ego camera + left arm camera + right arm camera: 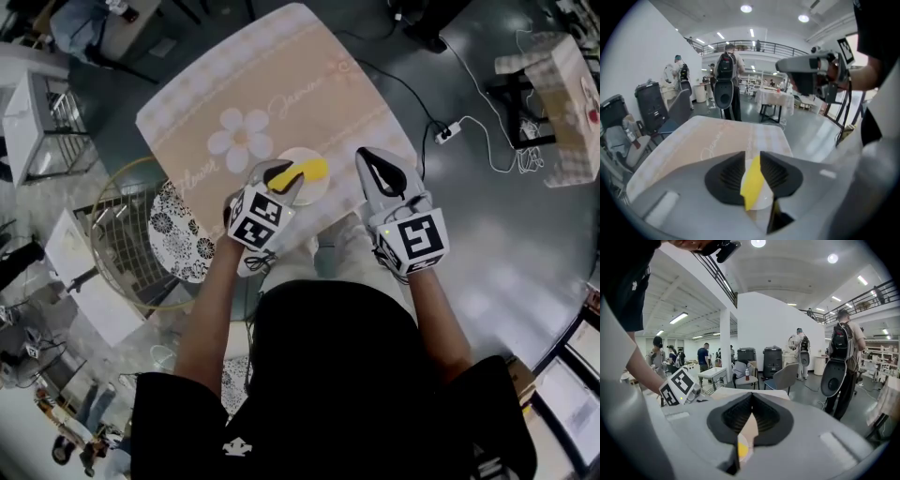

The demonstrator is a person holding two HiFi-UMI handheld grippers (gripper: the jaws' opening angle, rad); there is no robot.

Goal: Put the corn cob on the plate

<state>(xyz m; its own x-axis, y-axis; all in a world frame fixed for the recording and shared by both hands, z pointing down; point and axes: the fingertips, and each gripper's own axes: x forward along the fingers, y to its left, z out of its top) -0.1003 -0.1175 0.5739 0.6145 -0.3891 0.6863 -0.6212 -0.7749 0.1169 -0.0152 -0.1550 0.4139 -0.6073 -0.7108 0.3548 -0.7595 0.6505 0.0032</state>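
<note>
Currently the left tool grips the corn cob just over the plate on the tabletop, the right tool closed and empty alongside; judged the placing step, next needing the cob lowered onto the plate, then released.

The corn cob is bright yellow and the plate plain white. The tablecloth is peach-beige with paler checked bands along its edges and faint cursive script. Toward its near edge is a white daisy with a yellow centre. The left gripper and right gripper are light grey, with black ribbed pads and black-and-white square markers. The person's shirt is black. A round cushion beyond the table's left edge is white with black floral print. The floor is glossy dark grey.
</note>
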